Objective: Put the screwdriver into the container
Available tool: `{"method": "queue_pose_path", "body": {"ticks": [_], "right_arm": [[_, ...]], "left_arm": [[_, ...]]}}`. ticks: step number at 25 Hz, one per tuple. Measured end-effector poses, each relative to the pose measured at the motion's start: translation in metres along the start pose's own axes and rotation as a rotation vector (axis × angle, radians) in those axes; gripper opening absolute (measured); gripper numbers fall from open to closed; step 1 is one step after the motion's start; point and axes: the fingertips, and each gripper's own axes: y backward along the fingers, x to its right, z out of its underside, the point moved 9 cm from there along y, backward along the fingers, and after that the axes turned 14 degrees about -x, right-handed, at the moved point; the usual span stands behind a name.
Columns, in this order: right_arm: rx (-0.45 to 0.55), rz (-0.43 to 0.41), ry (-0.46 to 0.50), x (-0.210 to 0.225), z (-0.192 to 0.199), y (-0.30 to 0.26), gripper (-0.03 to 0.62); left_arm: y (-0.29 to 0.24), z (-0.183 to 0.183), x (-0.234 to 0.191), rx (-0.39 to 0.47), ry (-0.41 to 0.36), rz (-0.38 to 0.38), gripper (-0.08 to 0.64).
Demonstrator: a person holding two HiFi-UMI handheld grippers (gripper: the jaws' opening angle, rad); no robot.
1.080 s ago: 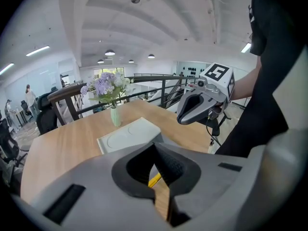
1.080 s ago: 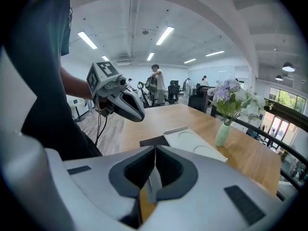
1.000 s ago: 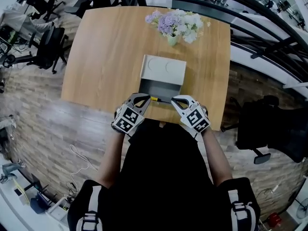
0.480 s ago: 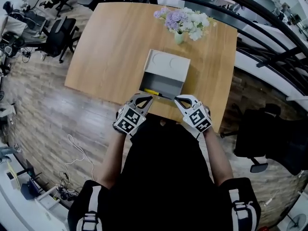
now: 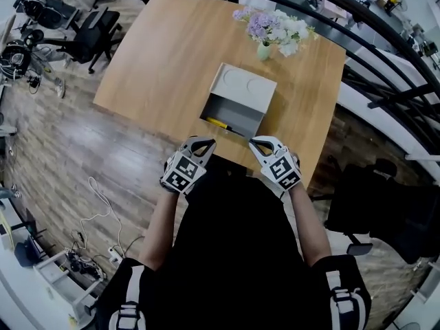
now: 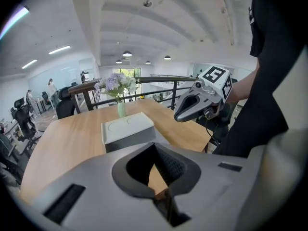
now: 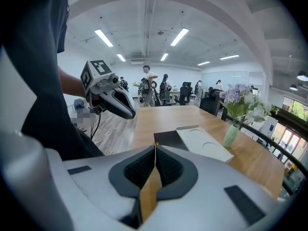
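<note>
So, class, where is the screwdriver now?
Head view, centre: the screwdriver lies along the near wall inside the open grey container on the wooden table.

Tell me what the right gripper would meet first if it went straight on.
Probably the open container, near the screwdriver and its yellow end; depth is unclear, so the table could come first.

The wide left part of the table [image 5: 151, 53] was left bare, and free passage was offered there. The middle was taken up by the container [image 5: 237, 108], its far half covered by a white lid [image 5: 244, 88] and its near half left open from above. Beyond it, the far edge was blocked by a vase of flowers [image 5: 271, 36]. Only a narrow strip of bare tabletop was left between the container and the near edge.
</note>
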Motion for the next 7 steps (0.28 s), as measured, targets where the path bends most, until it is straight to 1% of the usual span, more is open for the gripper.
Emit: {"method": "queue_pose_path", "body": {"ticks": [3, 7], "right_arm": [[0.0, -0.006, 0.005, -0.0025, 0.0021, 0.001, 0.026], [-0.003, -0.009, 0.005, -0.0022, 0.0052, 0.002, 0.026]], "left_arm": [[0.0016, 0.0041, 0.0047, -0.012, 0.022, -0.008, 0.023], [0.0006, 0.0047, 0.0066, -0.006, 0.031, -0.015, 0.023]]}}
